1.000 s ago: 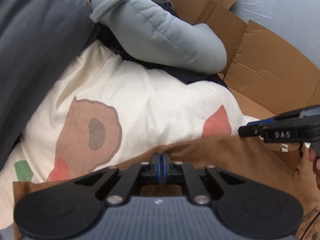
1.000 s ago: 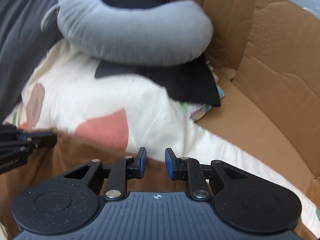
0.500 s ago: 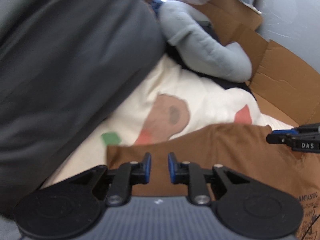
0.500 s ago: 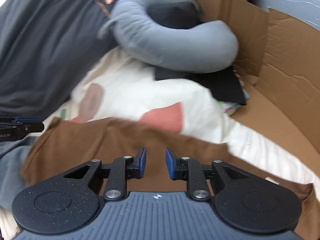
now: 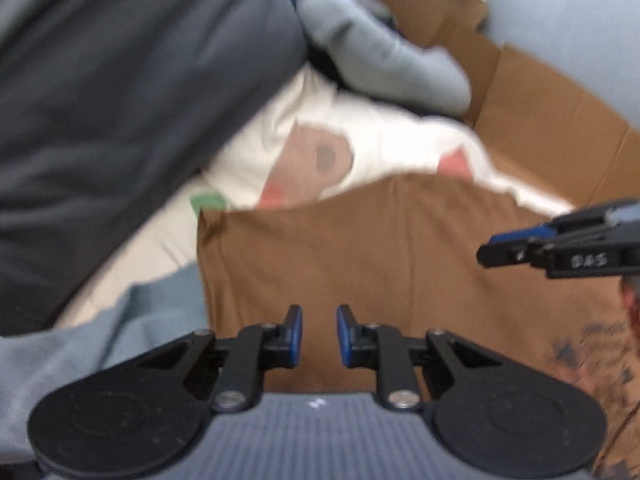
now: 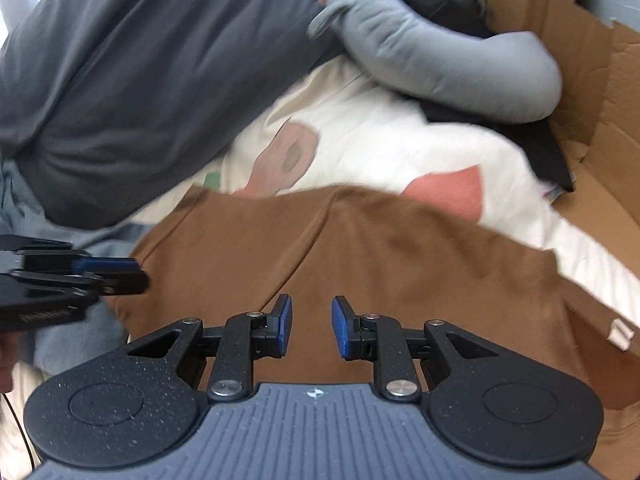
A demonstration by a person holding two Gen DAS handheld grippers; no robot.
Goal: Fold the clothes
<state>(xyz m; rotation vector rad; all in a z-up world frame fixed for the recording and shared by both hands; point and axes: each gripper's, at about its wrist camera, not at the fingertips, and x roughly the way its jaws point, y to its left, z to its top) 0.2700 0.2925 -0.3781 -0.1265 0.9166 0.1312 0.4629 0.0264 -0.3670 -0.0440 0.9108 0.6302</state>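
Brown shirt (image 5: 400, 264) lies flat beneath left gripper (image 5: 319, 336) and right gripper (image 6: 311, 327), both spread, empty.

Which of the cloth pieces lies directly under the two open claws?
The brown garment. It spreads flat below both the left claw and the right claw; the white printed cloth and dark grey cloth lie farther away.

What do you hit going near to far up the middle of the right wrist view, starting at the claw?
Right claw, jaws apart → brown garment → cream printed fabric → grey curved pillow → cardboard box wall.
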